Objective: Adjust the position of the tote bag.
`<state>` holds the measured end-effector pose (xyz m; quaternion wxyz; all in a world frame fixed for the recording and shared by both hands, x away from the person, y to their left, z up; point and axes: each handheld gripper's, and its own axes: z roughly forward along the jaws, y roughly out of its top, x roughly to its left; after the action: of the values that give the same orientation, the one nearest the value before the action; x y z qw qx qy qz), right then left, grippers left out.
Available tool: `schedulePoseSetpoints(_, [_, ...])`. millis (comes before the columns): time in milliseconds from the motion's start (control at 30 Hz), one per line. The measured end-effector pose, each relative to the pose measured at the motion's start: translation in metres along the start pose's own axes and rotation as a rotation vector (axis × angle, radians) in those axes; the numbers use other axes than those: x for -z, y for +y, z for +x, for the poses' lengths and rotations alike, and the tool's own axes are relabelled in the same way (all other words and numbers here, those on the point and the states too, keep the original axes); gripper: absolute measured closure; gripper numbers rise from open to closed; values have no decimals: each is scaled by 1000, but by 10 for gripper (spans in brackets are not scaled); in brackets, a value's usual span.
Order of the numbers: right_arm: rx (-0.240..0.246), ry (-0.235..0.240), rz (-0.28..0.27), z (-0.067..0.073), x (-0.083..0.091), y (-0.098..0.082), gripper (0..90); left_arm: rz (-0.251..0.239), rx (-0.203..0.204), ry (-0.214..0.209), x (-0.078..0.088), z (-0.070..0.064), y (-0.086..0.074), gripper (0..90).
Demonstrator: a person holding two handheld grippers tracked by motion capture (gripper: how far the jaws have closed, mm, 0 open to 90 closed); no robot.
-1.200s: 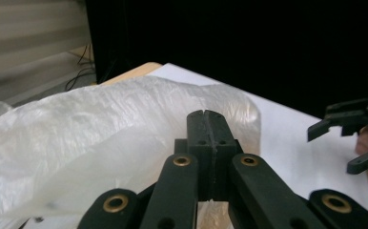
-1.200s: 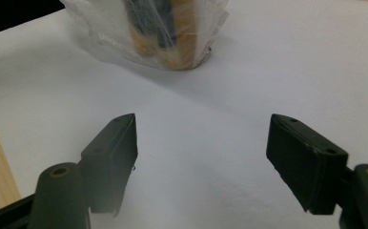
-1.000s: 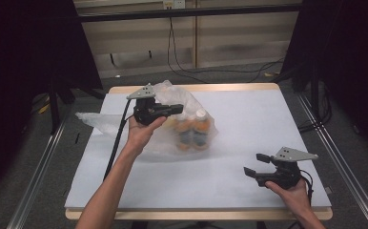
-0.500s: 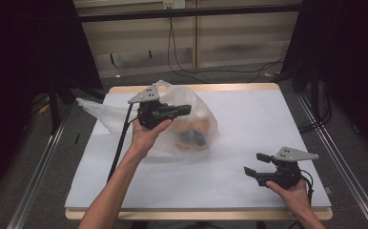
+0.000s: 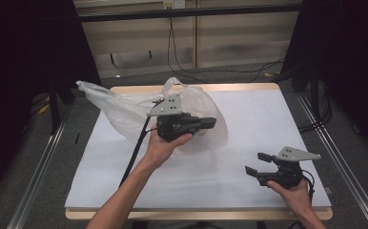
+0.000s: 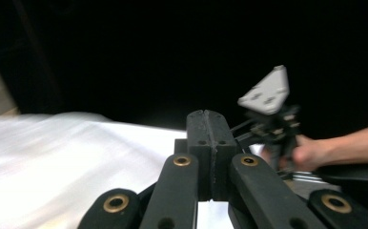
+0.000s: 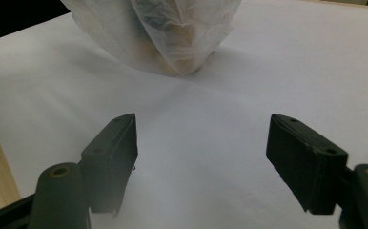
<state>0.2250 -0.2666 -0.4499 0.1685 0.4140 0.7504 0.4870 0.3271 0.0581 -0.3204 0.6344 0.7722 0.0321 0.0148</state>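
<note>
High view: a translucent plastic bag (image 5: 125,107) is seen raised and stretched over the tabletop (image 5: 249,119), its bulk behind the left gripper (image 5: 209,122); whether film is pinched cannot be told here. The right gripper (image 5: 257,163) is held low near the front right corner, well apart from the bag. Left gripper view: the jaws are pressed flat together, no film visible between them; the right gripper (image 6: 272,119) is seen farther off. Right gripper view: the jaws are spread wide and empty above the white surface, with the bag (image 7: 172,33) ahead, faint orange shapes showing through its film. Risk noted: the thin film may slip or tear if tugged, and the contents may then tip or spill.
</note>
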Motion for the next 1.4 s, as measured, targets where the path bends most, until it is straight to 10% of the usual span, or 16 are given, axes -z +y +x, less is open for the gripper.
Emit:
schedulePoseSetpoints(300, [6, 6, 1, 1, 0, 0, 259, 43, -25, -21, -16, -10, -2, 900])
schedulePoseSetpoints(733, [49, 10, -106, 2, -1, 46, 424, 46, 56, 127, 39, 25, -22, 862])
schedulePoseSetpoints(1100, [130, 89, -128, 10, -45, 117, 607, 77, 140, 338, 72, 68, -39, 539])
schedulePoseSetpoints(1267, [143, 109, -136, 14, -57, 137, 606, 139, 167, 344, 65, 81, -53, 339])
schedulePoseSetpoints(1333, [146, 112, -135, 14, -58, 139, 593, 156, 151, 330, 59, 77, -52, 350])
schedulePoseSetpoints(1400, [152, 127, -136, 16, -60, 144, 558, 182, 100, 353, 53, 71, -50, 599])
